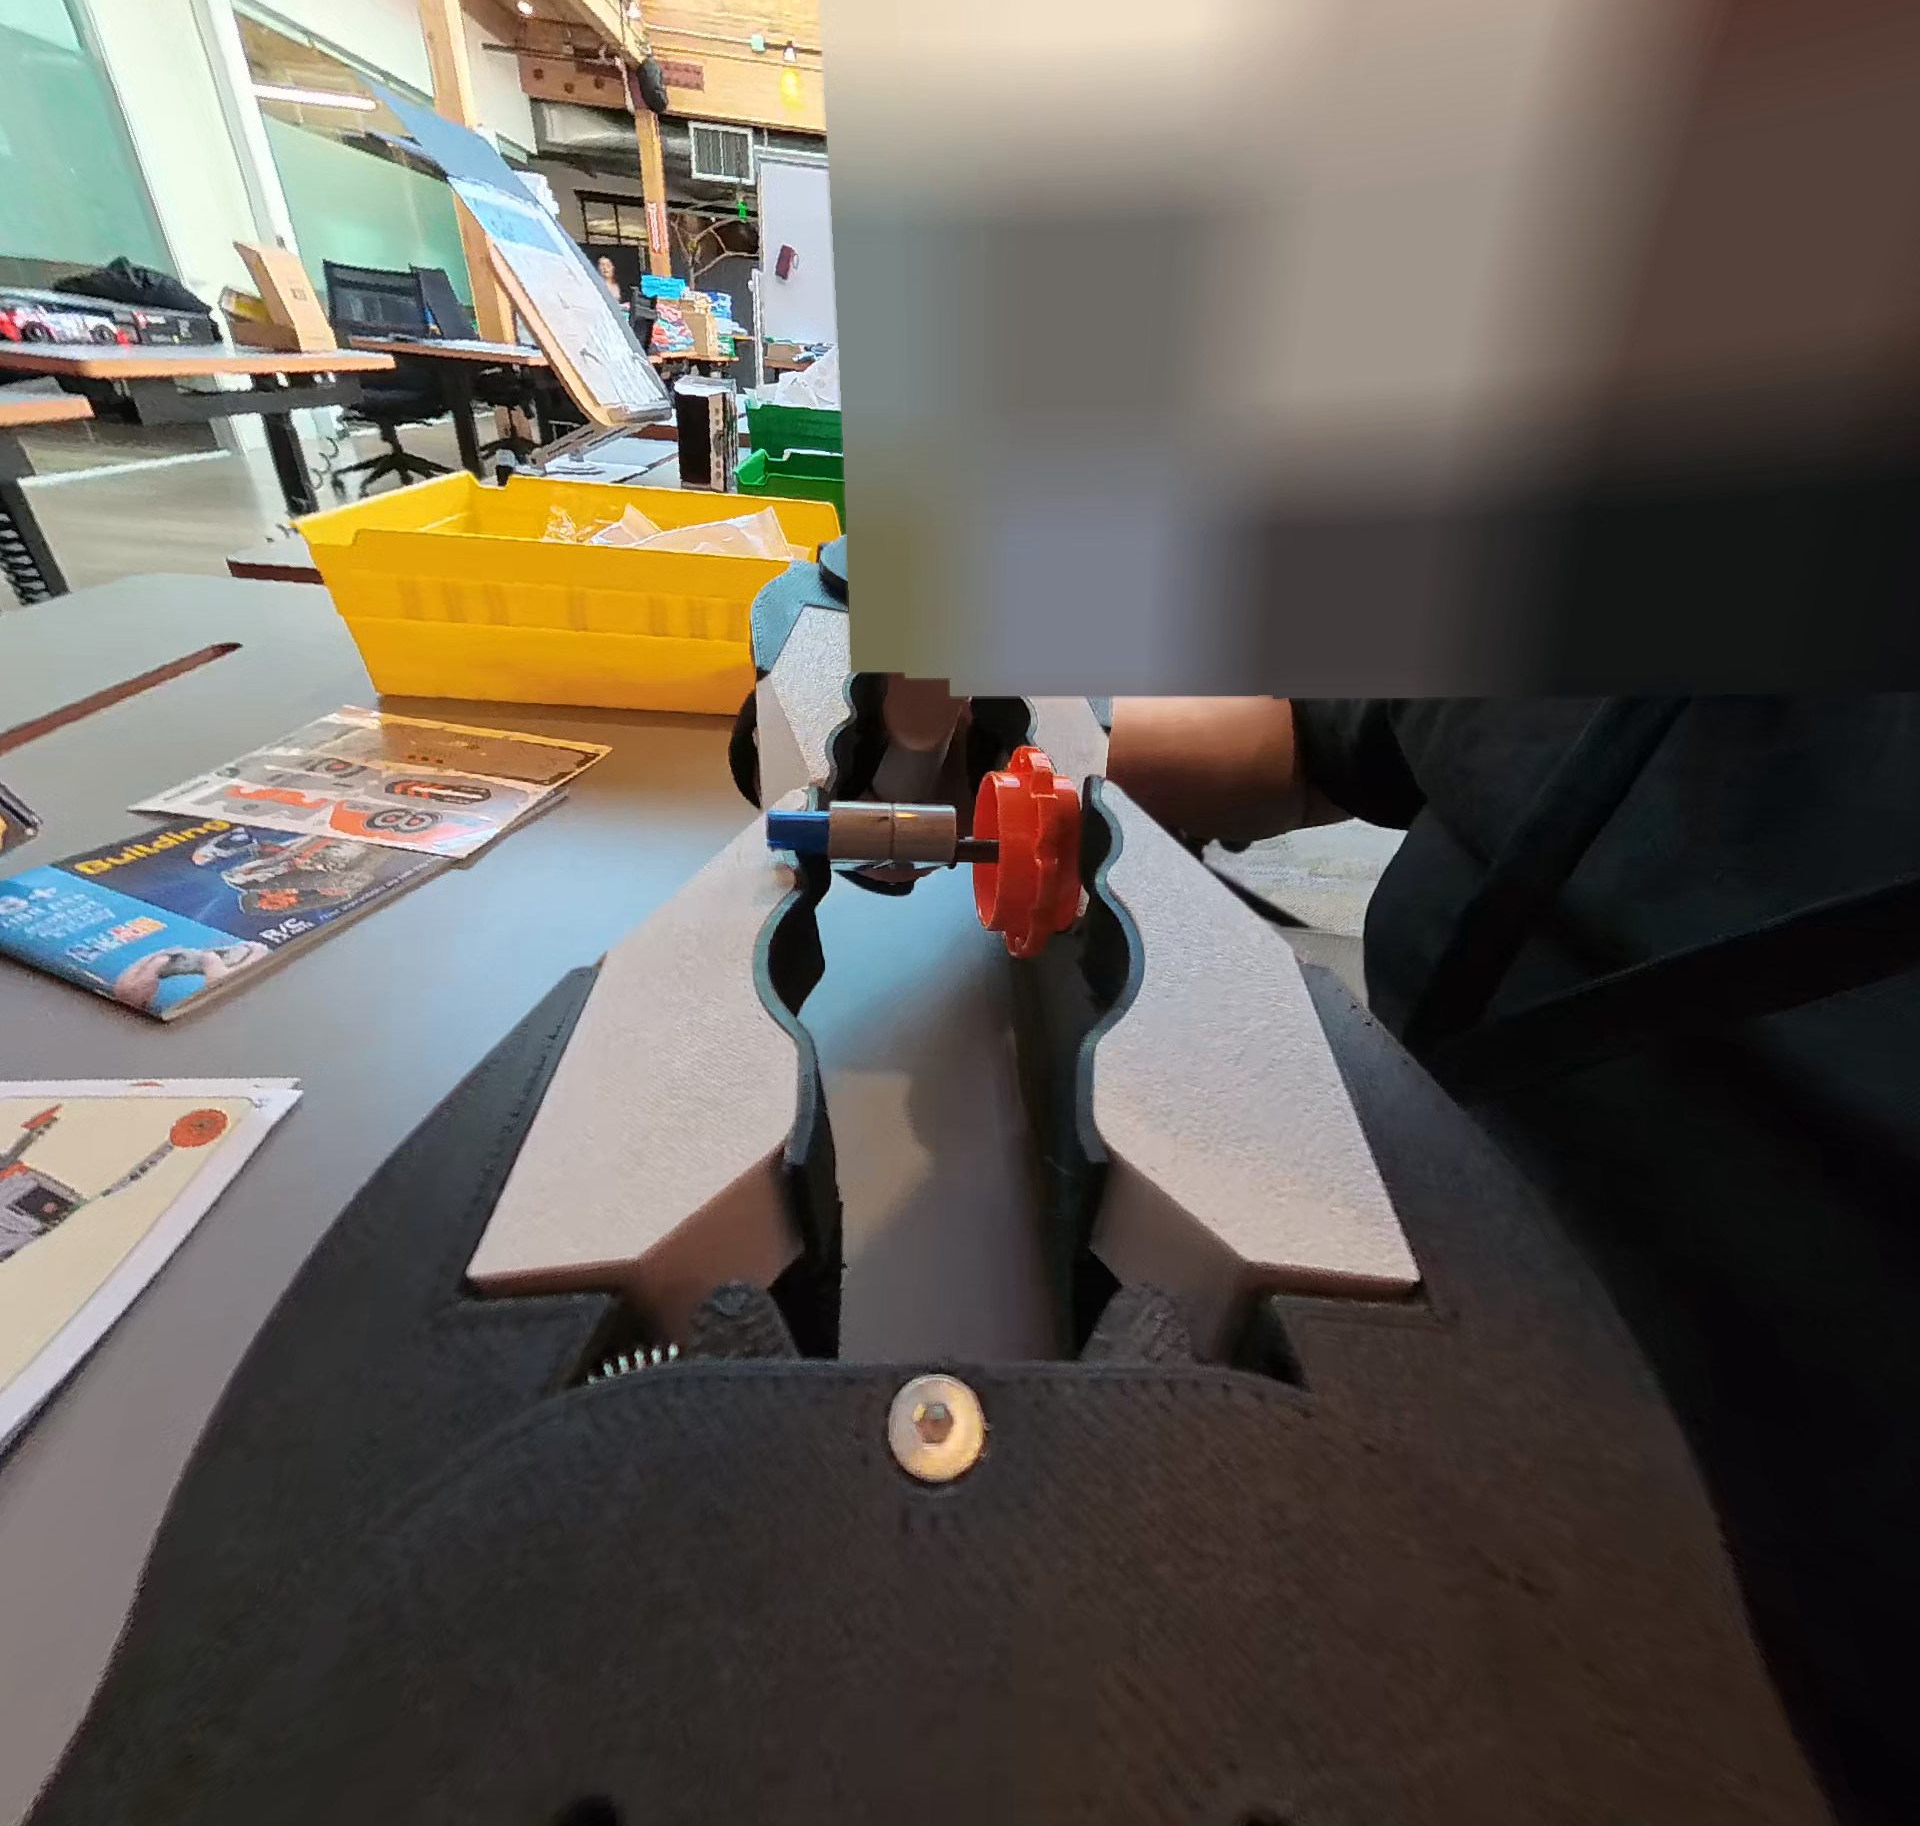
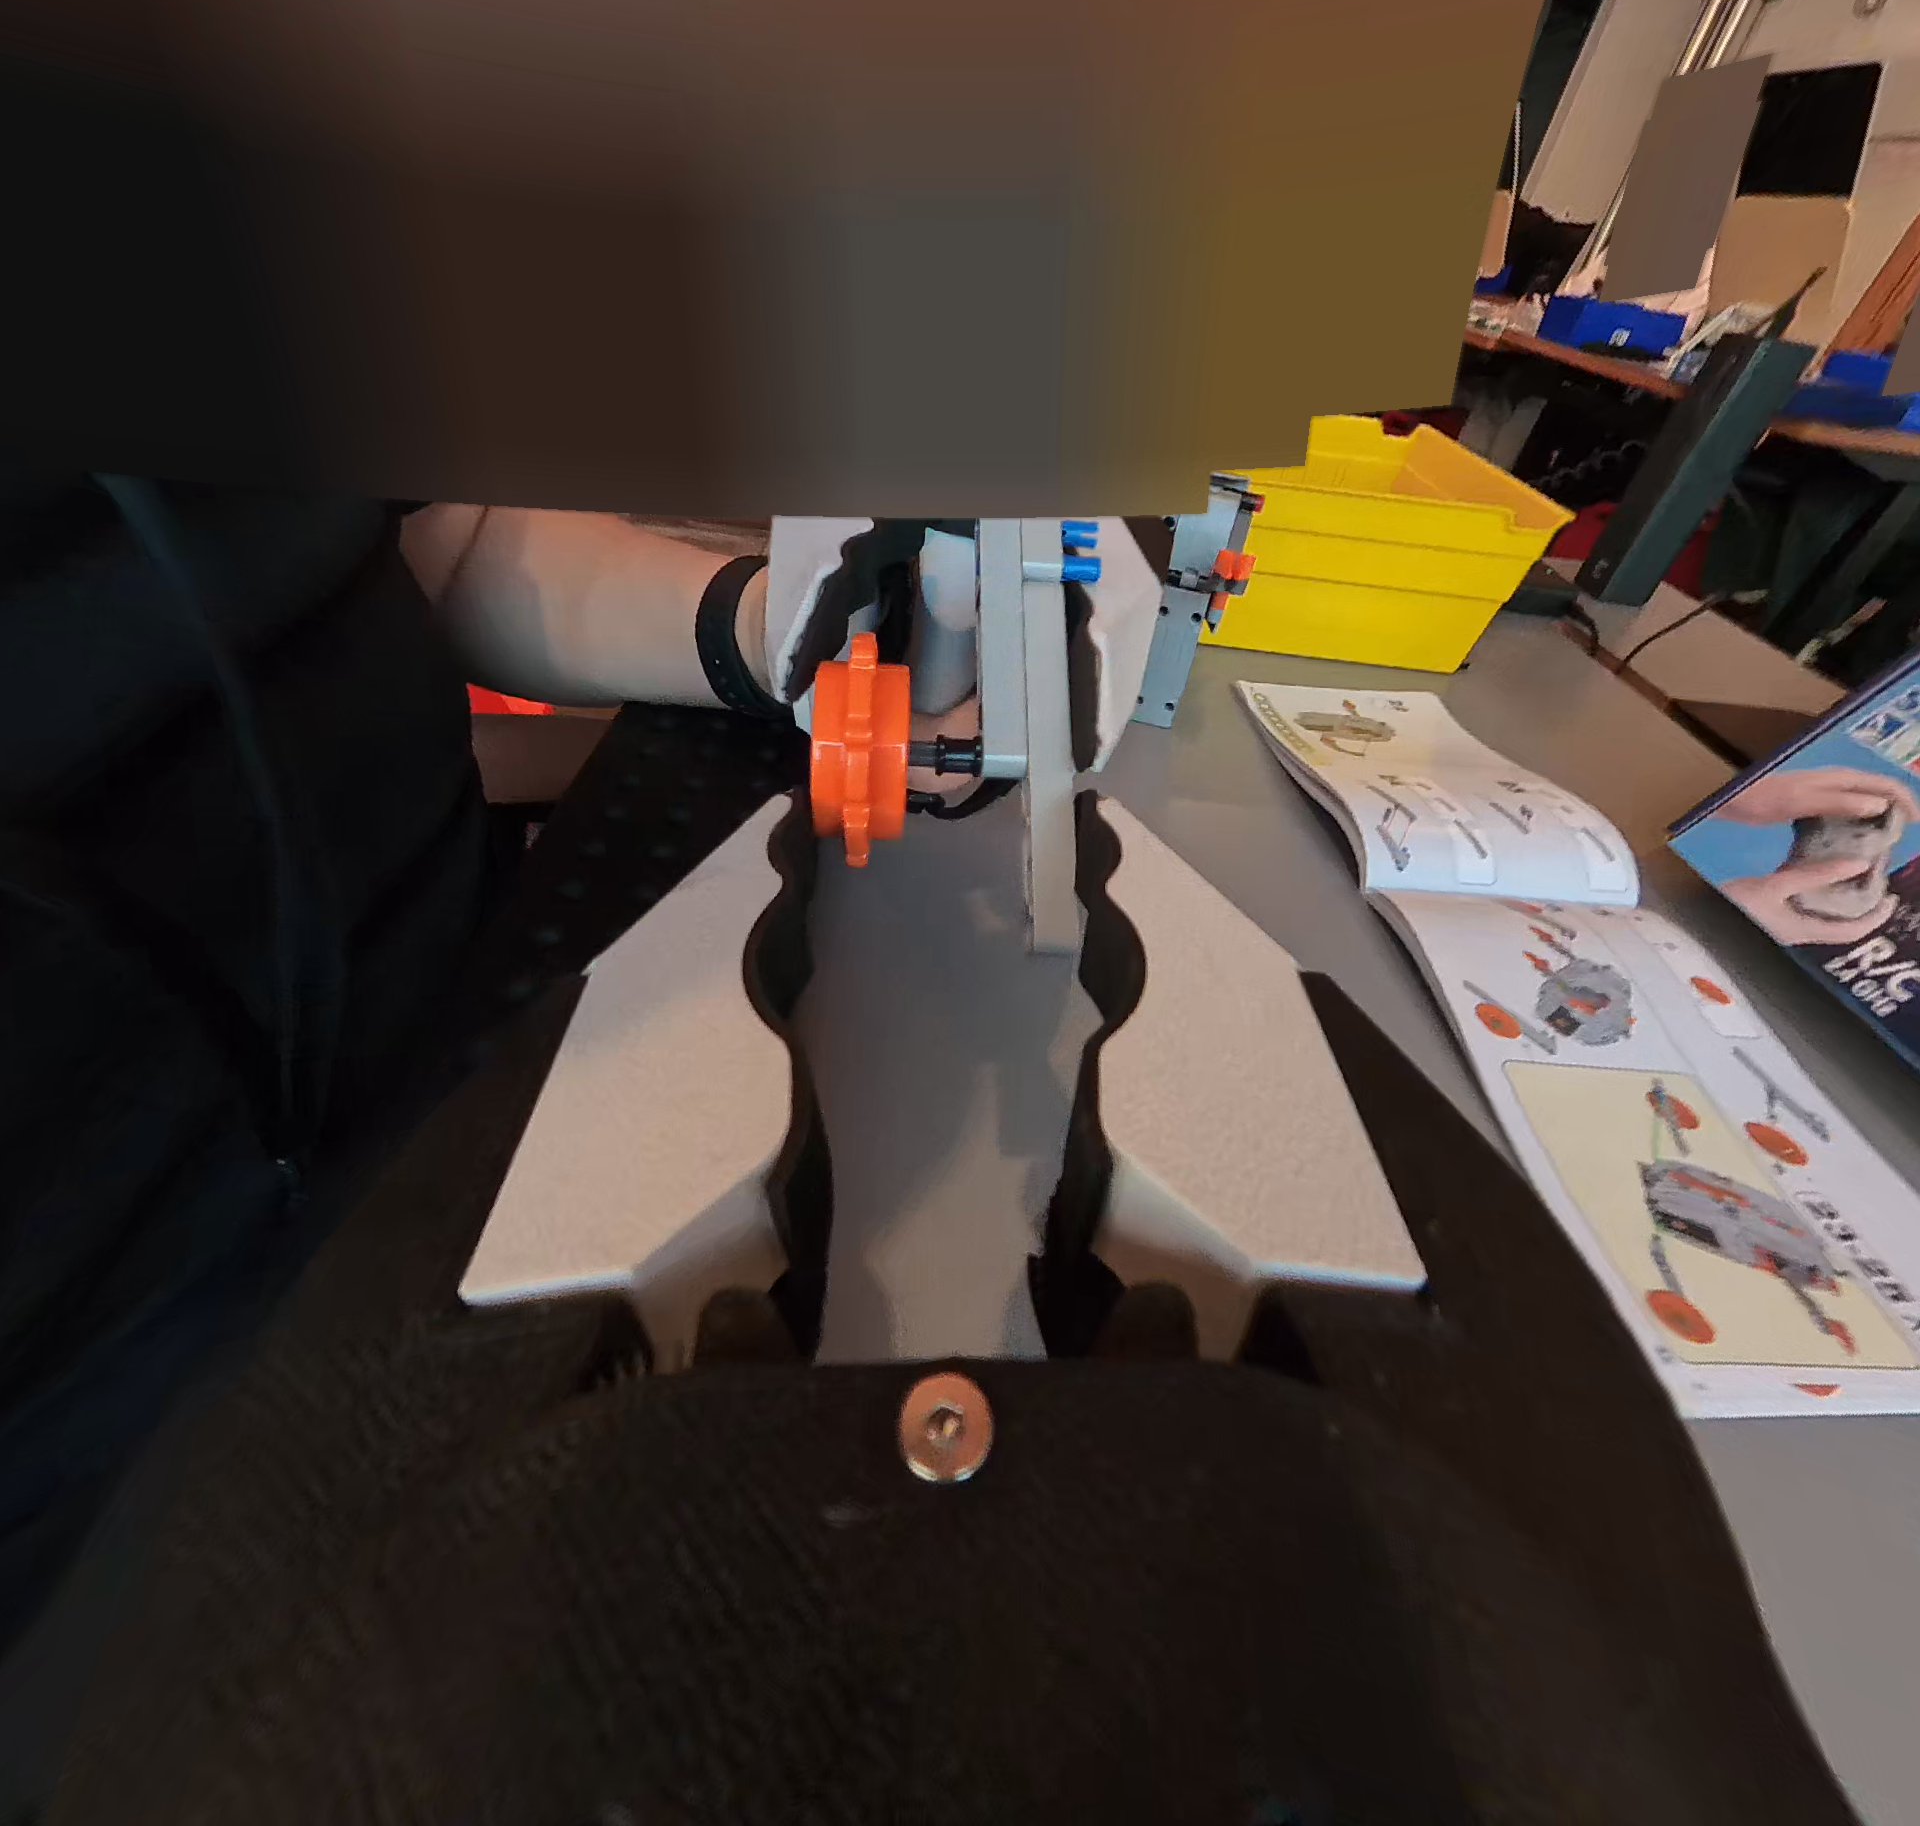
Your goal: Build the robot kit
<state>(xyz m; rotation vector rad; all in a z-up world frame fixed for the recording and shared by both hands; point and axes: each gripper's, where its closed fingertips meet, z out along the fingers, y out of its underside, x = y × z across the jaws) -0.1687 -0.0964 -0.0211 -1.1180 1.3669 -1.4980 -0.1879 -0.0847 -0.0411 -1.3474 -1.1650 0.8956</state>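
Orange sprocket gear on a black axle sits clamped with its grey sleeve in the left gripper, while the right gripper pinches the grey beam assembly; keep both square.

Open booklet cut off at right edge; box likewise.

Bin at table's far side, leaflets before it, sticker sheet between.
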